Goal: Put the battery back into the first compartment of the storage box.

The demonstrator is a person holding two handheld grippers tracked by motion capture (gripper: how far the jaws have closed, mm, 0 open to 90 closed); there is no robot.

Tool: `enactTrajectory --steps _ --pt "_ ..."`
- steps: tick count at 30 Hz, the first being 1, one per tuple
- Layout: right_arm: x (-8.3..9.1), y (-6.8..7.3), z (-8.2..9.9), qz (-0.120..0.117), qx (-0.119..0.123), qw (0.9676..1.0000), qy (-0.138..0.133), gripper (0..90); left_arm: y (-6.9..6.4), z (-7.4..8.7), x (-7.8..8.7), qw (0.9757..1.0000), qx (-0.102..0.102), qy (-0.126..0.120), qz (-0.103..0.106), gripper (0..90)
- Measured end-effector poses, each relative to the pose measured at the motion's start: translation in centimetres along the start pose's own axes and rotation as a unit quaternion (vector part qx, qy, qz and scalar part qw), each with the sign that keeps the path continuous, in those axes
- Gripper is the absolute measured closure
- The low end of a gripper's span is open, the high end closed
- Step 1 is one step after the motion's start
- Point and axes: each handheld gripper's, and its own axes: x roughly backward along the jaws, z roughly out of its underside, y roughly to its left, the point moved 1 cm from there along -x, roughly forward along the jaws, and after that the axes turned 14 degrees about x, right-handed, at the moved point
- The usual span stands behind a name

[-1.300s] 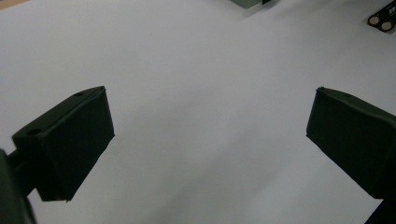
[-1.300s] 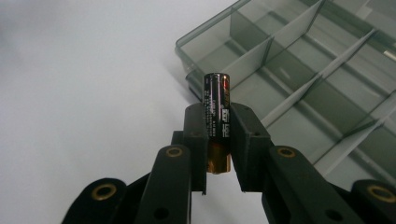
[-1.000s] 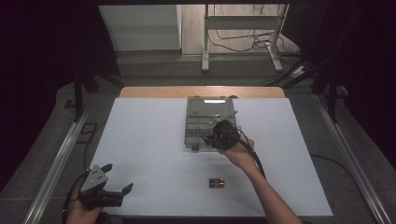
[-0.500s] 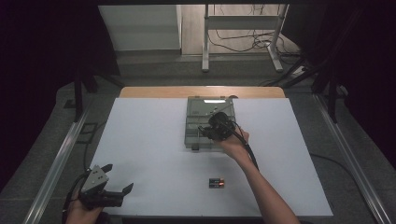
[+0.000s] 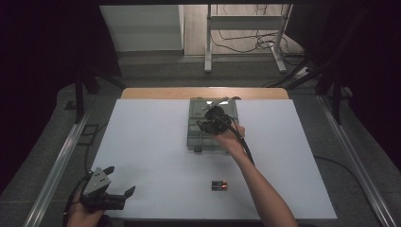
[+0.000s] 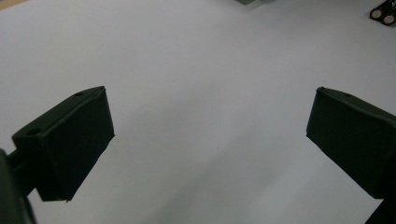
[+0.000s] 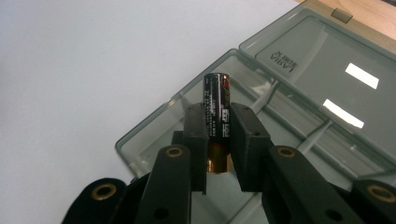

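Looking down from the high view, the right gripper [image 5: 208, 120] hangs over the grey compartment box [image 5: 201, 139], which sits open at the far middle of the white table [image 5: 142, 142], its lid [image 5: 227, 105] laid back toward the wooden far edge. The person's right forearm reaches in from the bottom edge to it. Two more batteries [image 5: 219, 185] lie side by side on the near part of the table, well apart from the box. The left gripper [image 5: 120, 182] rests at the near left corner of the table, jaws spread wide with nothing between them.

In the left gripper view, the two black jaws stand far apart over bare white table; the two batteries [image 6: 384, 14] peek in at the top right corner, and a sliver of the box [image 6: 252, 2] at the top edge.

In the right gripper view, the jaws are clamped on a single battery [image 7: 217, 107], held upright between the pads, its copper-coloured end down and its black end sticking up above the fingertips [image 7: 247, 126]. It hovers above the near corner compartment of the box [image 7: 154, 144], whose dividers and open lid [image 7: 322, 65] spread out beyond.
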Motion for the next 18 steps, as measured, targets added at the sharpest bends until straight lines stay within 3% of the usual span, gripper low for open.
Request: enactTrajectory --steps 9,18 --pt "-2.3 -0.8 -0.9 0.018 -0.012 0.9997 0.012 76.6 0.0 0.0 0.0 1.0000 0.001 0.001 0.001 1.5" --pt "-3.7 -0.9 -1.6 0.019 -0.013 0.9994 0.026 76.5 0.0 0.0 0.0 1.0000 -0.003 0.004 0.000 1.5"
